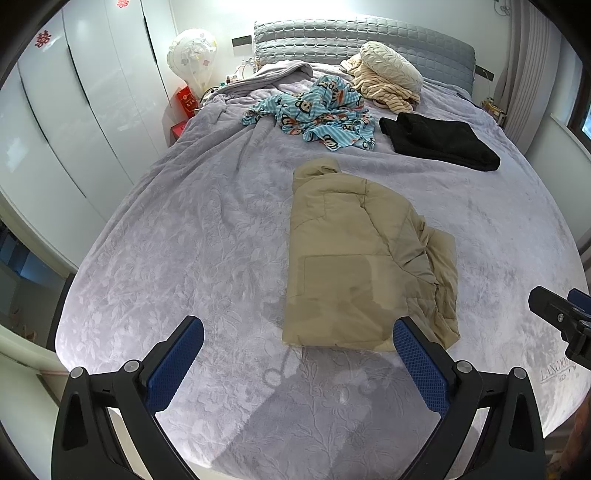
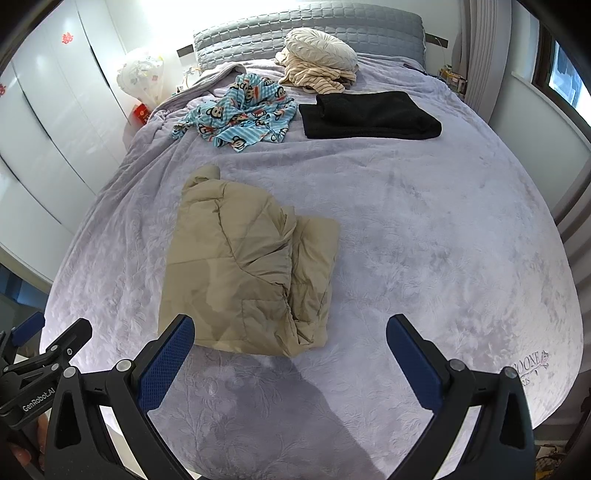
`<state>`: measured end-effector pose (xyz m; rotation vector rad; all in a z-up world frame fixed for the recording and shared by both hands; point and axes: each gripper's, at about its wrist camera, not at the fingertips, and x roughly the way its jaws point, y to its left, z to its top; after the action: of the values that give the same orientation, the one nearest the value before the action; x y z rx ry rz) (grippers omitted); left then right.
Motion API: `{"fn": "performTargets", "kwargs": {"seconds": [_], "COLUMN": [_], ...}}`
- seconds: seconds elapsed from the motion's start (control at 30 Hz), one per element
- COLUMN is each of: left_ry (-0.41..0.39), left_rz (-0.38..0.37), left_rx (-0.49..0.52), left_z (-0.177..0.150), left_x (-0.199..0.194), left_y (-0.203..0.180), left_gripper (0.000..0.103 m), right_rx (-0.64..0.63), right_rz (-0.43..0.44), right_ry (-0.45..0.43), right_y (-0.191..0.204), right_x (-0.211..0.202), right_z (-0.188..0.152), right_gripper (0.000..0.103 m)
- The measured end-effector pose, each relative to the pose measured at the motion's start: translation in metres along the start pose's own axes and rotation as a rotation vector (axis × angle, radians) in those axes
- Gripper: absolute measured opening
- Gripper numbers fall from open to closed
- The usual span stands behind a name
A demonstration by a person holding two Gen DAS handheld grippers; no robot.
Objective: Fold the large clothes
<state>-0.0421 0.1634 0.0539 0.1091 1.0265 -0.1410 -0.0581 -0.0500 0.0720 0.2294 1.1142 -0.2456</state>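
Left gripper [image 1: 298, 345]: spread wide, empty.
Right gripper [image 2: 290, 343]: likewise.
Jacket [image 2: 243, 269]: half-folded on bed [image 2: 424, 236].
Risk: puffy layers may spring apart.

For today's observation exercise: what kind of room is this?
A bedroom, most likely: a bed with a padded headboard, a pillow, and white wardrobes along the wall.
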Motion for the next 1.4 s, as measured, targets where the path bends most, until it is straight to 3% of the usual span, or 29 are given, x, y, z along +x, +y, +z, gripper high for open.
{"fn": "performTargets", "kwargs": {"seconds": [1.4], "left_ry": [0.001], "left_rz": [0.001], "left_rx": [0.000], "left_z": [0.0014], "left_x": [-0.0014], "left_y": [0.0022], "left_gripper": [0.103], "right_rx": [0.002], "right_rz": [-0.001], "right_ry": [0.001], "right_y": [0.0022], "right_x": [-0.0012], "right_z": [-0.0017], "right_gripper": [0.103]}}
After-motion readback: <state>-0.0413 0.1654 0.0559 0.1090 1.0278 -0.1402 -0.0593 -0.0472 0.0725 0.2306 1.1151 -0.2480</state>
